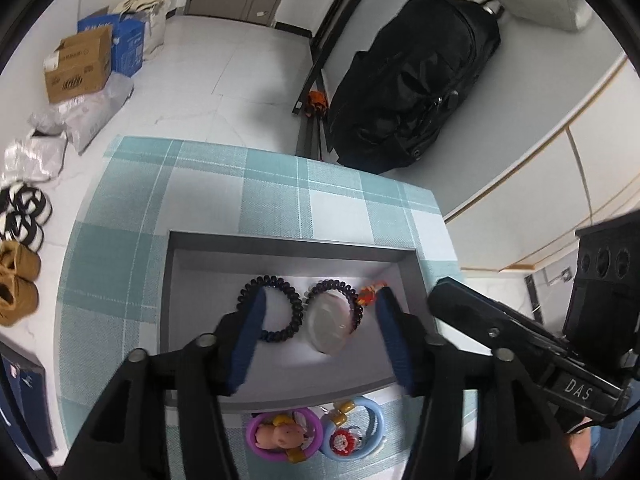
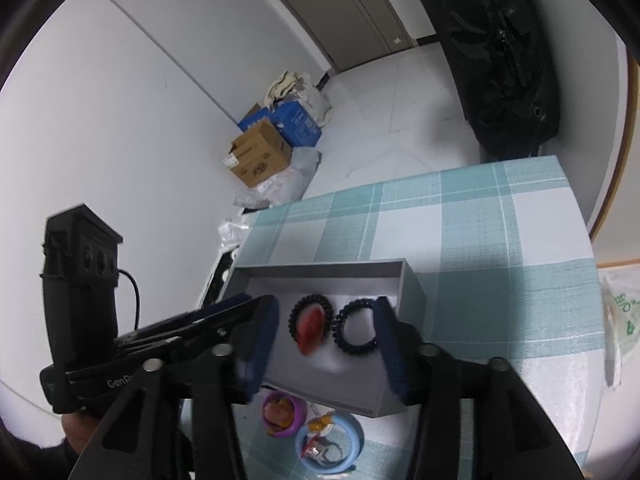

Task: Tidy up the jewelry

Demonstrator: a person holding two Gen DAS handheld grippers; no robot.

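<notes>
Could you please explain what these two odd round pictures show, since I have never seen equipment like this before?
There is no robot here: a person holds a hand-operated claw in each hand, and each claw carries a wide-angle camera looking out along its two fingers. One picture comes from the left claw, the other from the right claw. Both claws are open and hold nothing. Below them, on a checked tablecloth, sits a grey tray containing two dark spiral hair ties and a small orange piece. The second tie rings a pale disc, which looks reddish in the right claw's view. Nearer the person, outside the tray, lie a purple ring and a blue ring with small charms.
</notes>
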